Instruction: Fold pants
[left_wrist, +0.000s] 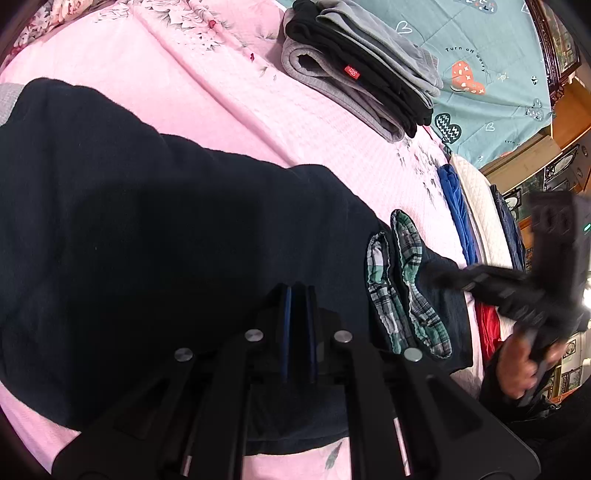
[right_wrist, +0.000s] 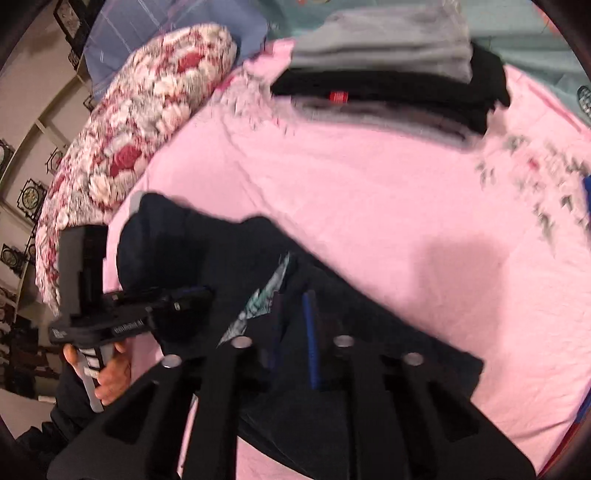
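From my left wrist camera the dark navy pants (left_wrist: 166, 236) lie spread across the pink bedspread (left_wrist: 229, 92), plaid-lined waistband (left_wrist: 402, 280) turned out at the right, and my left gripper (left_wrist: 298, 295) has its jaws pressed together on the cloth below it, though I cannot tell whether any fabric is pinched. Only this view shows the right gripper (left_wrist: 458, 278) from outside, blurred, tips at the waistband edge. The right wrist camera instead shows the floral pillow (right_wrist: 140, 122) and the left gripper (right_wrist: 195, 295) on the pants; its own jaws sit narrowly parted over dark cloth, grip unclear.
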